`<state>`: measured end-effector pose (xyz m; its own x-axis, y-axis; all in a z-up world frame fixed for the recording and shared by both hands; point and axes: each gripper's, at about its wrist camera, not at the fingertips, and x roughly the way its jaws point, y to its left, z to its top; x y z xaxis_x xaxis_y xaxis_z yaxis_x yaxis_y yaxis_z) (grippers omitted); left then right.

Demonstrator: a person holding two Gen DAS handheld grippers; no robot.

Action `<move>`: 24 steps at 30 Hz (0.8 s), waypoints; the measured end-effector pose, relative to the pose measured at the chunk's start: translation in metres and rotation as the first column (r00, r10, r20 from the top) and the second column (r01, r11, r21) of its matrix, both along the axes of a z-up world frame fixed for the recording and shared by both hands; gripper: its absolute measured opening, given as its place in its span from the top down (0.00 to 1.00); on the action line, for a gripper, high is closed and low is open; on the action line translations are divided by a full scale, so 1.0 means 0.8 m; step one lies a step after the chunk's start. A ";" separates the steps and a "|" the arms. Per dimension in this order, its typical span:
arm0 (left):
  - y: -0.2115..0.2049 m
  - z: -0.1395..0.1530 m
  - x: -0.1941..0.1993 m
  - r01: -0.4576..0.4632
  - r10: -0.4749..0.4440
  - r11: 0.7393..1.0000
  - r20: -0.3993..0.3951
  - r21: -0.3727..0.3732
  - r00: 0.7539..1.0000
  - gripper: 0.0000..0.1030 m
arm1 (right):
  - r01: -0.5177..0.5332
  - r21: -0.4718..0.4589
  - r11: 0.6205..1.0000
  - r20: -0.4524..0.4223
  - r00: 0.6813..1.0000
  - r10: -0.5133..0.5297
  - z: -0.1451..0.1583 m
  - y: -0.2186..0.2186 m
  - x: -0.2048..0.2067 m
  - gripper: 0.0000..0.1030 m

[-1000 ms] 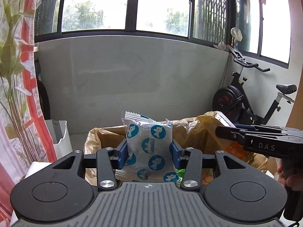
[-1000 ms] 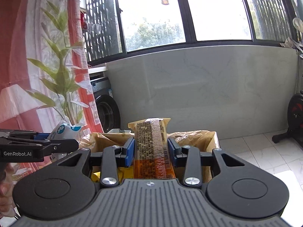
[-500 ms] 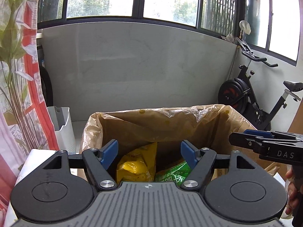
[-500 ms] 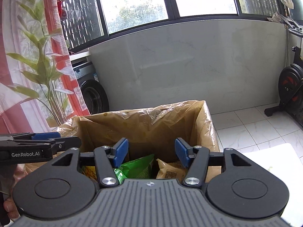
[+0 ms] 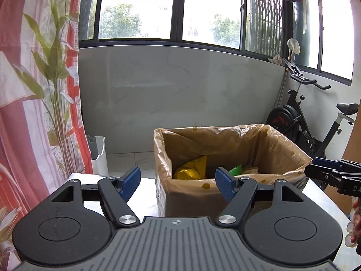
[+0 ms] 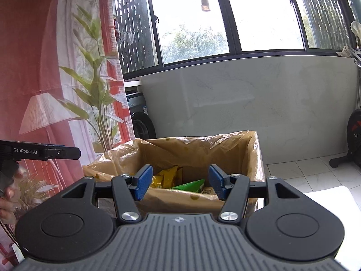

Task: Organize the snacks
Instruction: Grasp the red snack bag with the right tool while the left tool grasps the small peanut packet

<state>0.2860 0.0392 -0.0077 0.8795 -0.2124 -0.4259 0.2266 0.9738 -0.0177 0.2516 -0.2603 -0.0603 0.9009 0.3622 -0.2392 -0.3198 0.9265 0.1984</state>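
A cardboard box lined with a brown plastic bag point(image 5: 237, 135) stands on the white table; it also shows in the right wrist view point(image 6: 257, 153). Inside lie a yellow snack bag point(image 5: 191, 169), a green snack bag point(image 5: 235, 169) and a tan packet point(image 6: 207, 190). The yellow bag point(image 6: 167, 177) and green bag point(image 6: 189, 185) show in the right wrist view too. My left gripper point(image 5: 178, 183) is open and empty, in front of the box's near left corner. My right gripper point(image 6: 179, 181) is open and empty, before the box's near wall.
The white table point(image 5: 144, 201) carries the box. A red and white curtain with a plant print point(image 5: 33, 113) hangs at the left. A white bin point(image 5: 98, 153) and an exercise bike point(image 5: 300, 117) stand on the tiled floor beyond. A washing machine point(image 6: 141, 122) is behind the curtain.
Both grippers opened and let their snack packets drop into the box: the blue-dotted white packet from the left, the orange packet from the right. Both grippers then pulled back from the box.
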 end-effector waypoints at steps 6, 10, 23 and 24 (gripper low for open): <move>0.025 -0.045 -0.045 -0.076 0.073 0.997 -0.073 -0.028 0.995 0.28 | 0.008 0.014 1.000 -0.092 0.996 -0.007 -0.051 0.005 -0.040 0.42; 0.033 -0.079 -0.061 -0.104 0.097 0.994 -0.139 -0.044 0.986 0.28 | 0.001 -0.019 1.000 -0.222 0.975 -0.006 -0.100 0.014 -0.062 0.42; 0.019 -0.148 -0.091 -0.088 0.069 0.995 -0.285 -0.055 0.956 0.32 | -0.068 -0.204 0.977 -0.508 0.860 -0.047 -0.188 0.028 -0.112 0.35; 0.018 -0.153 -0.091 -0.087 0.066 0.995 -0.297 -0.058 0.952 0.32 | -0.081 -0.239 0.968 -0.516 0.855 -0.056 -0.193 0.029 -0.115 0.34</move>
<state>0.2128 0.0535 -0.1298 0.7319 -0.1879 -0.6550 0.1260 0.9820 -0.1409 0.1593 -0.2371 -0.2151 0.6181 0.2411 -0.7482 -0.2469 0.9632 0.1063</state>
